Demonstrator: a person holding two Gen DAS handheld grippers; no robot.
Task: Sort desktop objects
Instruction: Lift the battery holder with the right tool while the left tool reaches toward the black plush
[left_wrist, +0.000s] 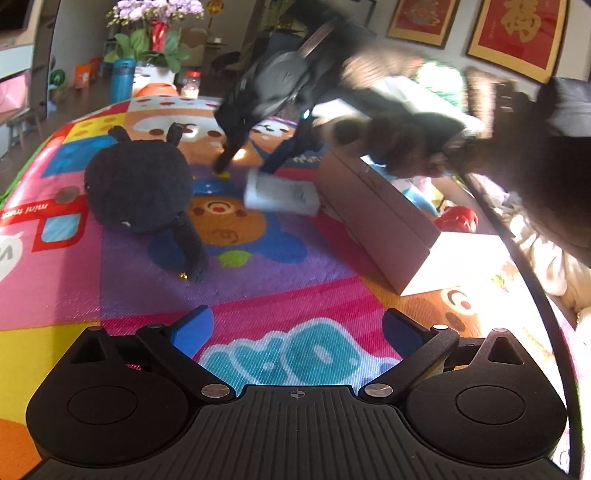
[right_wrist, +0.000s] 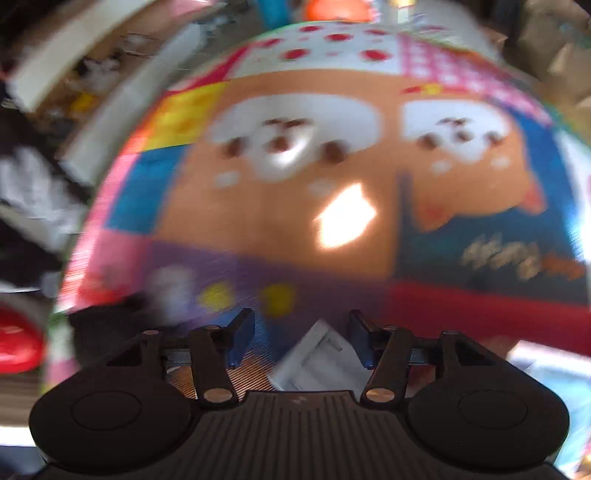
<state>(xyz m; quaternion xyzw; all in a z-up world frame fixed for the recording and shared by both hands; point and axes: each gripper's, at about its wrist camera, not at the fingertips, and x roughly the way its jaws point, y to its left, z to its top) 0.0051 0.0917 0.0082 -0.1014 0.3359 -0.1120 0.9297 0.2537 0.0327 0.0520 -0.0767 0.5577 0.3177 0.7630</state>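
only left wrist shows black plush toy (left_wrist: 138, 184).

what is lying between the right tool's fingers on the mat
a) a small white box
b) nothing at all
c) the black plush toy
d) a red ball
a, the right tool points down with its fingers apart on either side of a small white box lying on the colourful mat; the left wrist view shows the black plush toy lying off to one side, away from it.
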